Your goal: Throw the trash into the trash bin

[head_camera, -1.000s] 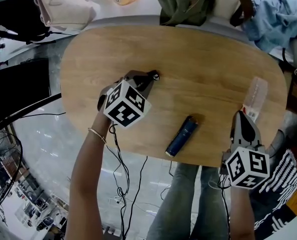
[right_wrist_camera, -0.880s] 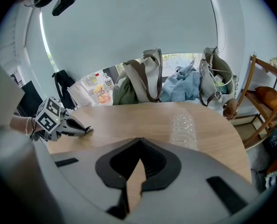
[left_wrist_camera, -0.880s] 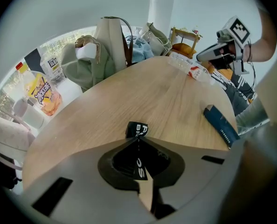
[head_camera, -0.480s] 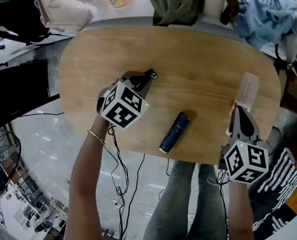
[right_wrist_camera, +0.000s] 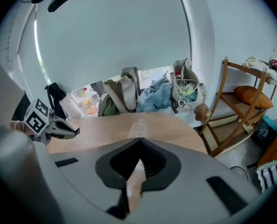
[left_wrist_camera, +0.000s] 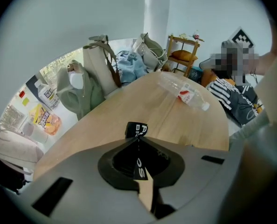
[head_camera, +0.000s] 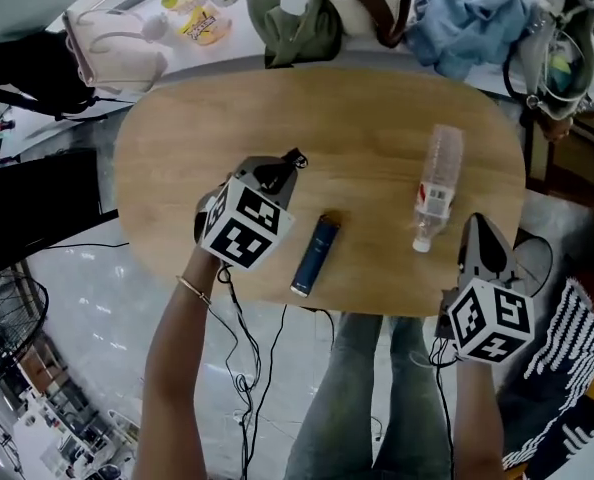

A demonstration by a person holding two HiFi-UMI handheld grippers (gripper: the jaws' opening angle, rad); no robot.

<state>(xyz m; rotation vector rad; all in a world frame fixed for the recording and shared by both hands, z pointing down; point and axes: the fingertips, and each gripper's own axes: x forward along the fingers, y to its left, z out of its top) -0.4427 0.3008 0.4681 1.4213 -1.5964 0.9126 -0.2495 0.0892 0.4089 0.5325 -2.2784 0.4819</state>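
The middle and far left of my bench (head_camera: 227, 108) lie bare for a pass. A dark blue tube (head_camera: 315, 255) lies just right of my left tool (head_camera: 296, 157), and a clear bottle (head_camera: 434, 188) lies close before my right tool (head_camera: 475, 224). Bags and clothes (head_camera: 397, 8) crowd the far edge.

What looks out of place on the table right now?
Two things lie flat on the wooden table: a clear plastic bottle on its side, and a dark blue tube with one end right at the near edge. Nothing looks spilled or broken.
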